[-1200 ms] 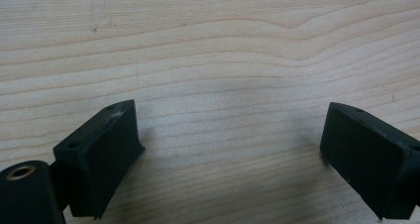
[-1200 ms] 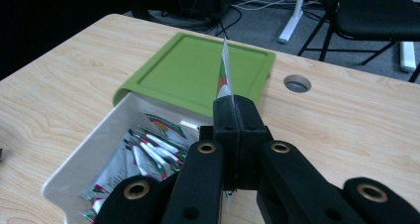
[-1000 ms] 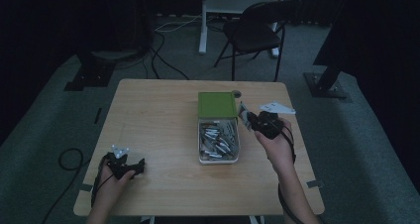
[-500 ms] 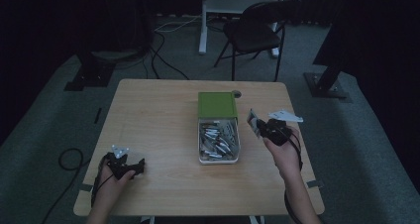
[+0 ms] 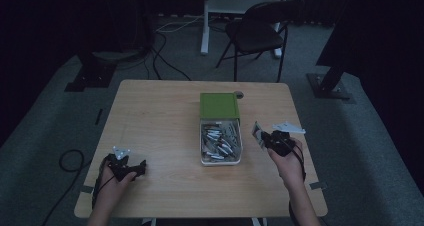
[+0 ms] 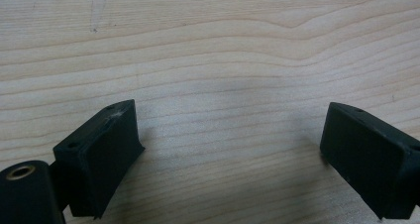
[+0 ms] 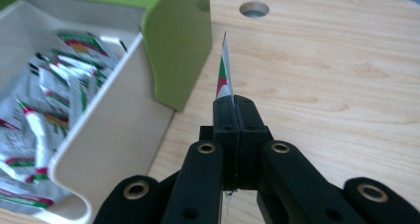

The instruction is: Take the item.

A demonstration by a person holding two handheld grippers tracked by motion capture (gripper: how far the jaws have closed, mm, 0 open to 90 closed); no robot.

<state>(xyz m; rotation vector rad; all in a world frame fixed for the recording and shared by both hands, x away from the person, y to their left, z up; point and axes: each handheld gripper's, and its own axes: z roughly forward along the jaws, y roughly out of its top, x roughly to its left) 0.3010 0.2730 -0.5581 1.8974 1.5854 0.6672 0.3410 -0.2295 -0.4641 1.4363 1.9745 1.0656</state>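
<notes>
A white tray (image 5: 204,158) with a green lid (image 5: 219,106) slid back over its far half sits mid-table, holding several silver sachets (image 5: 218,141) printed in red and green. My right gripper (image 5: 263,136), to the right of the tray, is shut on one such sachet (image 7: 224,70), which stands edge-on between the pressed jaws beside the lid (image 7: 176,35) and the tray's wall (image 7: 114,120). My left gripper (image 5: 141,168) rests at the table's near left corner, its jaws wide apart over bare wood (image 6: 228,110), nothing between them.
The wooden table (image 5: 155,116) has a round cable hole (image 5: 239,94) behind the lid. A black folding chair (image 5: 260,33) and a white desk leg (image 5: 205,21) stand beyond the far edge. Cables lie on the grey floor at the left.
My right gripper has drawn back from above the tray towards the right and near side, sinking lower, still holding the sachet. The left hand has stayed put.
</notes>
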